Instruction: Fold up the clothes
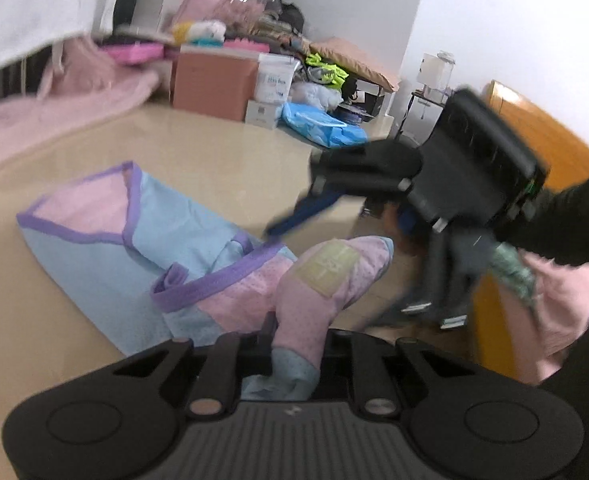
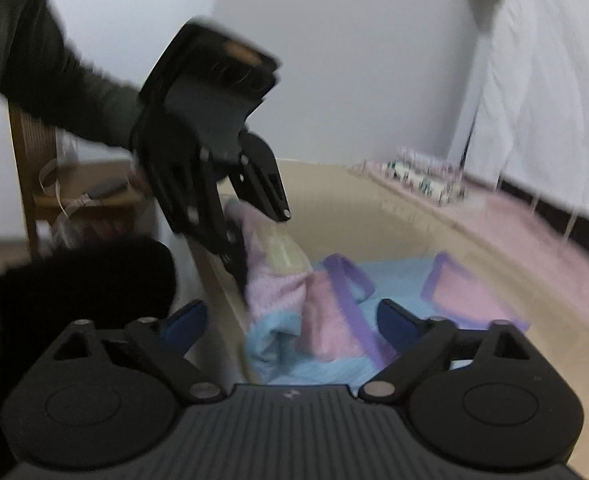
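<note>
While pinched in the left tongs [image 1: 294,354], garment [image 1: 198,264] cuff may slip; right tongs [image 2: 290,322] wide beside it, empty.

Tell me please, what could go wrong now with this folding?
1. The left gripper pinches only a pink sleeve end of the garment, so the fabric could slip out when lifted.
2. The right gripper is open and holds nothing; a one-sided pull may undo the folded part.
3. The garment lies near the table edge and could slide off.
</note>
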`<state>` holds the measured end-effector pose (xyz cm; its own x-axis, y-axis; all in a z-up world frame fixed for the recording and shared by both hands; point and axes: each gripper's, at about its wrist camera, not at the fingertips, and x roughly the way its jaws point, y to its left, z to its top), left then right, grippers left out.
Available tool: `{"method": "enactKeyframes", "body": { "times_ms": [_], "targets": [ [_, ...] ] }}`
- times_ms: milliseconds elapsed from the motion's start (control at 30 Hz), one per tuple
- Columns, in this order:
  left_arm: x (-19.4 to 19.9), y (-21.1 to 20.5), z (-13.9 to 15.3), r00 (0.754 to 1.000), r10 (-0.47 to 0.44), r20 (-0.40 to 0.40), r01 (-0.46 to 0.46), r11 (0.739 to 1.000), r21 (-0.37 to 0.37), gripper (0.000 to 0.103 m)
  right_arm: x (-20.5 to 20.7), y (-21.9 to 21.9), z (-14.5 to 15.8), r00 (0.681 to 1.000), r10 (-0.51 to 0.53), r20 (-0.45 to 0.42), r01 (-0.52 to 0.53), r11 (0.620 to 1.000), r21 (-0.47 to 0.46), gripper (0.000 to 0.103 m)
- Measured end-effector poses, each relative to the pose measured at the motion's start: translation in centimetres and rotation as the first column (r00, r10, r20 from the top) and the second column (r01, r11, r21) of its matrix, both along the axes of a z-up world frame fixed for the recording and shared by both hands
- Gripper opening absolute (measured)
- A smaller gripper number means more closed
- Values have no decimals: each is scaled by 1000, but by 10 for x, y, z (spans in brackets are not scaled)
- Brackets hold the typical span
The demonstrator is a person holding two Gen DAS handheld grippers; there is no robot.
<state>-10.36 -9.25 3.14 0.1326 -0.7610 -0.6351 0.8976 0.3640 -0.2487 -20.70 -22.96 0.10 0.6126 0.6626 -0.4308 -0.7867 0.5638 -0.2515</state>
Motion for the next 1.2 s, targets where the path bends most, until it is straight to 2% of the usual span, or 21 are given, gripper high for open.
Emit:
{"method": "enactKeyframes", "body": {
  "times_ms": [67,133,200,233,267,300,367,433,500,567,600,633,700,800,933,1000,1033,1067,1133,1167,1200],
  "targets": [
    [9,6,7,994,6,-112,-9,1000,-26,12,7,1,-6,998,37,-54,-36,999,7,38],
    [18,15,13,978,6,-206,-25,996,-88,12,25,-3,-12,976,76,-204,-60,995,81,20],
    [21,21,16,976,18,-218,-46,991,-124,16,33,-15,-12,954,95,-284,-46,984,175,18],
    [21,24,18,982,37,-185,-63,988,-138,28,36,-19,-10,942,104,-318,-35,976,217,15],
    [17,27,19,989,35,-142,-58,985,-161,44,40,-23,-8,927,109,-358,-17,968,251,14],
    [13,30,20,995,33,-99,-51,982,-183,52,44,-27,-6,910,119,-396,0,958,287,14],
    [3,36,21,999,27,18,-22,972,-232,78,54,-35,-3,887,144,-439,27,933,359,14],
    [-8,38,18,991,28,134,7,966,-257,84,63,-39,-3,865,165,-474,50,912,408,14],
    [-6,34,9,989,30,143,6,970,-244,84,70,-44,-3,846,189,-498,67,889,452,13],
    [4,31,3,997,42,63,-26,973,-231,77,79,-51,-7,818,208,-536,100,867,489,13],
    [9,29,-1,999,49,21,-43,974,-223,70,84,-54,-9,804,218,-554,117,855,506,13],
    [17,28,-3,997,67,-32,-72,975,-211,50,88,-57,-10,790,225,-570,133,845,518,13],
    [31,30,-8,987,104,-125,-130,966,-224,45,93,-57,-11,773,219,-595,156,843,514,13],
    [43,36,-11,961,169,-217,-220,945,-241,25,104,-60,-11,754,177,-633,240,823,515,13],
    [46,44,-22,918,259,-300,-337,908,-249,23,113,-62,-16,749,68,-659,329,825,459,14],
    [42,48,-26,900,300,-317,-384,890,-245,23,118,-64,-18,726,57,-685,365,813,454,18],
    [41,50,-28,889,315,-333,-404,882,-242,24,120,-65,-20,714,45,-699,388,806,448,29],
    [40,53,-30,878,329,-349,-423,874,-239,26,122,-66,-21,702,30,-711,412,798,440,48],
    [38,58,-31,868,328,-373,-438,860,-262,35,123,-71,-21,695,-24,-718,465,777,424,63],
    [35,59,-30,869,335,-365,-444,854,-271,35,123,-73,-21,689,-52,-723,493,765,415,70],
    [32,59,-28,870,347,-349,-451,848,-279,34,124,-75,-21,681,-78,-728,522,750,407,70]
  ]
}}
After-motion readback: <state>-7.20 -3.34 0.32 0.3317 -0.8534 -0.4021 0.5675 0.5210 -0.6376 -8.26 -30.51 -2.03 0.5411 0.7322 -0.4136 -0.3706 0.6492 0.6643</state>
